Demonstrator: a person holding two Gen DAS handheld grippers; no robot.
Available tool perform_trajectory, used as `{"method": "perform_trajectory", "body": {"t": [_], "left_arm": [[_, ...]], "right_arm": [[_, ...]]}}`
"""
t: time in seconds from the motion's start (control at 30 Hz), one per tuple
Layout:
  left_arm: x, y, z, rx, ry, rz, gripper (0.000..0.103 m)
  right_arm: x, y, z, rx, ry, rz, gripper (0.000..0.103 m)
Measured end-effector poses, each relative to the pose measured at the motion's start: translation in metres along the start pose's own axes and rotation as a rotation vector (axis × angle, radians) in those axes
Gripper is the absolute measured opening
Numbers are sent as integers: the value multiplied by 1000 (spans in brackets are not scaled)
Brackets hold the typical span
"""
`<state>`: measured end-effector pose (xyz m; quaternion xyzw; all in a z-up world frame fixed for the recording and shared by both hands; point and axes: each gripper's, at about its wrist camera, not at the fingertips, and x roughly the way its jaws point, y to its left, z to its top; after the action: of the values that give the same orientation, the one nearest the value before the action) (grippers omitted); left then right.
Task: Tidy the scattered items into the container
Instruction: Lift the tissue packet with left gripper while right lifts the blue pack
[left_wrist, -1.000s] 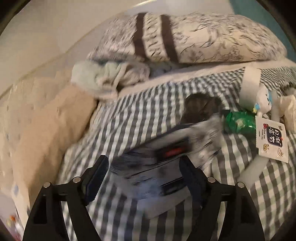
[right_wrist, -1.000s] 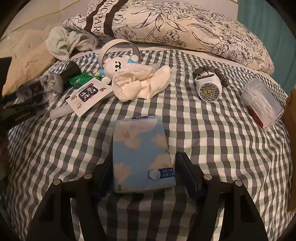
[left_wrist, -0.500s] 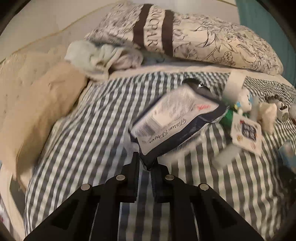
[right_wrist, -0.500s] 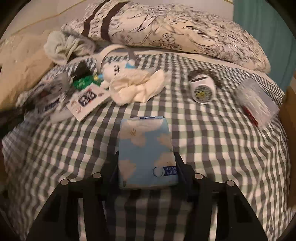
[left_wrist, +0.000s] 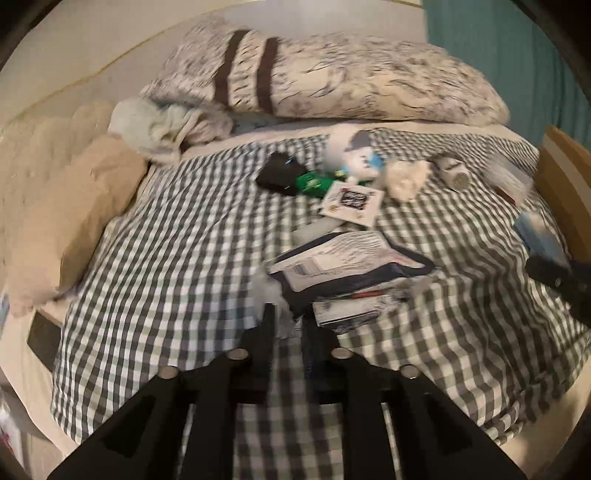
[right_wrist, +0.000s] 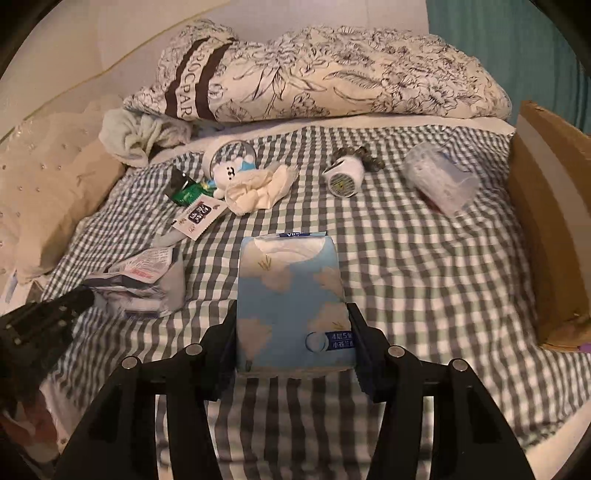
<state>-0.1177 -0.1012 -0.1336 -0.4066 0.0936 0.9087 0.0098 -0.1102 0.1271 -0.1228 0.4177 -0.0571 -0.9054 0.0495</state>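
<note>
The right tool grips a soft tissue pack between its two fingers, which press on the pack's long sides near its lower end. The pack is pale blue with white clouds, a small blue label panel near one corner and a strip of white tissue showing at its far end; it is held above the checked bedspread.

The left tool has its fingers drawn close together on the crumpled plastic corner of a wet-wipe packet. That packet is white and grey with a dark navy border and a thin red stripe, and it looks creased and folded; whether it rests on the bed or hangs just over it cannot be told through the blur.

Farther up the bedspread lie a white plush toy, a cream cloth touching it, a green wrapper, a printed sachet, a white plug adapter with dark beads behind it, and a clear tub. A cardboard box stands at the bed's right edge.
</note>
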Motion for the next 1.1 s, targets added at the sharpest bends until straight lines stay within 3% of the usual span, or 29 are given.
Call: {"method": "perform_trajectory", "body": {"t": [0.03, 0.07, 0.2, 0.3, 0.47, 0.6, 0.67, 0.8, 0.93, 1.07, 1.1], "left_arm": [[4, 0, 2, 8, -5, 2, 60], [9, -3, 3, 20, -18, -2, 71], [32, -10, 14, 87, -63, 32, 71], [45, -1, 20, 52, -66, 83, 72], [47, 25, 8, -54, -47, 45, 80], [42, 32, 4, -78, -68, -26, 87], [47, 33, 10, -52, -97, -60, 90], [57, 19, 22, 110, -124, -73, 91], [79, -2, 22, 207, -66, -83, 89], [82, -24, 12, 269, -41, -31, 48], [79, -27, 10, 265, -34, -21, 44]], "right_arm": [[-4, -4, -1, 7, -3, 4, 53], [-7, -8, -1, 19, -2, 10, 53], [-10, -23, -5, 52, 9, 25, 53], [-7, -34, -8, 66, 22, 22, 53], [6, -45, -11, 95, 44, 32, 53], [17, -41, -10, 106, 45, 56, 53], [21, -37, -11, 101, 50, 67, 53], [26, -34, -16, 99, 64, 101, 53], [31, -37, -18, 118, 80, 97, 53], [32, -35, -16, 120, 79, 103, 53], [31, -33, -15, 118, 78, 106, 53]]}}
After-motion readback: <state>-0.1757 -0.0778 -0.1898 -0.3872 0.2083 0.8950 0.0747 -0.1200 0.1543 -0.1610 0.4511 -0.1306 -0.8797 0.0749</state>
